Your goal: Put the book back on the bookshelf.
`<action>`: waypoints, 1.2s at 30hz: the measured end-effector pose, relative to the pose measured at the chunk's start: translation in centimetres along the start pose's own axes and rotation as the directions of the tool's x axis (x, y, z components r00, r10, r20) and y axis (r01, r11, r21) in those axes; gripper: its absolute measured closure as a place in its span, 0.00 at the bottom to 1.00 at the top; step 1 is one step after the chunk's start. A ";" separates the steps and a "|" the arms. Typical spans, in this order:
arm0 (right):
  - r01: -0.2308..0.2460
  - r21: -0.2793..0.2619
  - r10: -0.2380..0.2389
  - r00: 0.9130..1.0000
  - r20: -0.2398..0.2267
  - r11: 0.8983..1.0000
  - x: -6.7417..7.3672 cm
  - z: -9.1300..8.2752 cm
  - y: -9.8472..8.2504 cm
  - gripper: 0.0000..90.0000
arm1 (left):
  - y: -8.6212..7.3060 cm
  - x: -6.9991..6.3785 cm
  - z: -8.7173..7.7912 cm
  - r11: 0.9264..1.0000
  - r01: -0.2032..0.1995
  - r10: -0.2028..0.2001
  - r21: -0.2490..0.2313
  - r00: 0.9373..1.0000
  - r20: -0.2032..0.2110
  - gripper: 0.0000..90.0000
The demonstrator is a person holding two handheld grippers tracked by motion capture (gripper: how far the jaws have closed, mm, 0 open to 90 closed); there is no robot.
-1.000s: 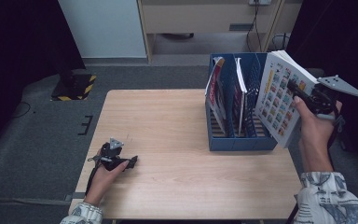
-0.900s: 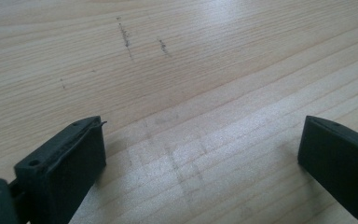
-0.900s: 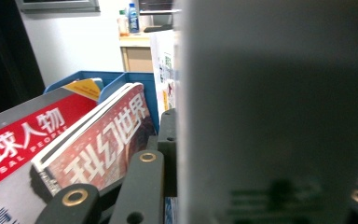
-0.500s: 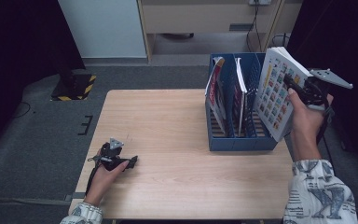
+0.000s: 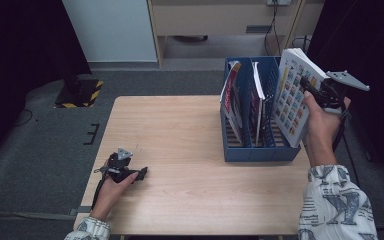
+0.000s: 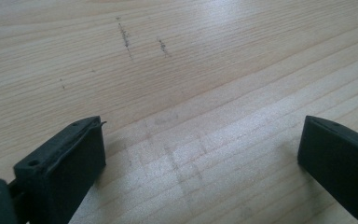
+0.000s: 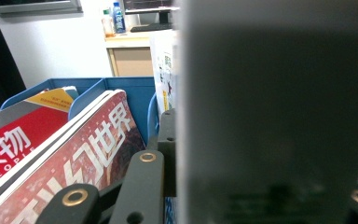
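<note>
Bench: pale wood, bare across its left and middle parts.

File rack: blue, set at the right edge of the bench toward the far right corner, its dividers running front to back. Two magazines are stood in the left slots, covers leaning left; the rightmost slot is judged free, though its floor is hidden.

Book: white, with a grid of small coloured pictures on the cover. It is held upright and tilted, long axis near vertical, top edge leaning away to the right, bottom corner just at the right wall of the rack. In the right gripper view the book is seen as a grey blur against the lens, with the rack wall to its left.

Right gripper: jaws are clamped on the book's right edge. The open slot lies down and to the left of the jaws, so the coming move is judged to be a lowering with the spine kept parallel to the dividers. This hand is the nearer one.

Left gripper: rested near the front left corner of the bench, well apart from the rack. Jaws are spread wide with nothing between them.

Against the earlier frames, the book and right gripper are found shifted left, closer over the rack; the left gripper is unmoved.
</note>
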State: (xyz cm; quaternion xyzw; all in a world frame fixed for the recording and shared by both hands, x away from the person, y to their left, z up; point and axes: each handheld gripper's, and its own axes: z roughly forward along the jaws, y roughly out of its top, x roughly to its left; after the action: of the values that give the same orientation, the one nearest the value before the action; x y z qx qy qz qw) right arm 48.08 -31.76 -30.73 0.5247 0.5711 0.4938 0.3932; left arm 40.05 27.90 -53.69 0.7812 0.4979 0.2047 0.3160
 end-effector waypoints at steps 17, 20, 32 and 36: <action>-0.006 -0.019 0.006 1.000 -0.001 1.000 0.1 2.5 -0.8 0.82 | 0.0 0.0 0.0 1.000 0.002 -0.002 -0.001 1.000 0.000 0.00; -0.007 -0.019 0.007 1.000 -0.002 1.000 0.1 2.8 -1.0 0.82 | 0.0 0.0 0.0 1.000 0.003 -0.003 -0.001 1.000 -0.001 0.00; -0.010 -0.028 0.010 1.000 0.002 1.000 0.1 3.1 -1.7 0.82 | 0.0 0.0 0.0 1.000 0.004 -0.004 -0.001 1.000 -0.001 0.00; -0.006 -0.031 0.006 1.000 0.001 0.999 0.0 3.2 -1.8 0.82 | 0.0 0.0 0.1 1.000 0.004 -0.004 -0.001 1.000 -0.001 0.00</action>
State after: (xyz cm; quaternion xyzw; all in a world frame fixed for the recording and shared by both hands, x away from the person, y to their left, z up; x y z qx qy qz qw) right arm 50.82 -31.18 -33.13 0.5207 0.5613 0.5035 0.4002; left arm 40.12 27.87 -53.70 0.7800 0.4994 0.2051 0.3166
